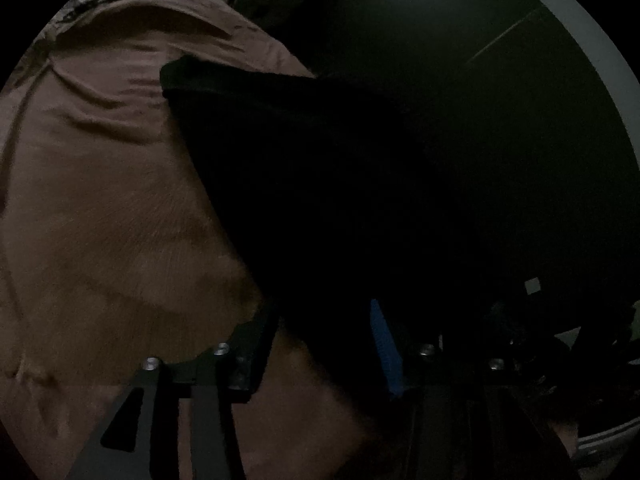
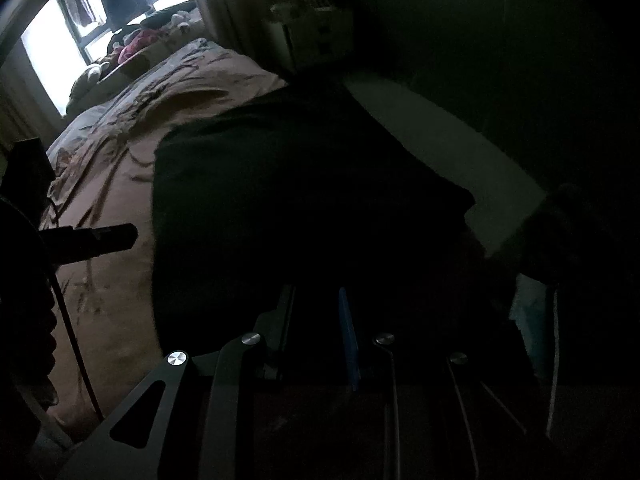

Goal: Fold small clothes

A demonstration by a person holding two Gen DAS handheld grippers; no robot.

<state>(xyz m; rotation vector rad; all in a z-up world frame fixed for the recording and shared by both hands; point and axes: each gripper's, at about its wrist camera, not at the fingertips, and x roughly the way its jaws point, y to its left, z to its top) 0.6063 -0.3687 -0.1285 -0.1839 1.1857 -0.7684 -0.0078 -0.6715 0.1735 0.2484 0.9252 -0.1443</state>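
Here the right hand-held gripper seemingly pinches the dark garment; gloom hides its fingertips.

dark garment covering bed's near edge, pink bedspread open leftward

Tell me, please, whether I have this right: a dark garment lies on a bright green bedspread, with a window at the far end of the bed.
Only the colour is wrong. The bedspread is a dull pinkish brown with a dark leafy print, not bright green, as the right wrist view shows. The dark garment does lie on it, and the window is at the far end of the bed.
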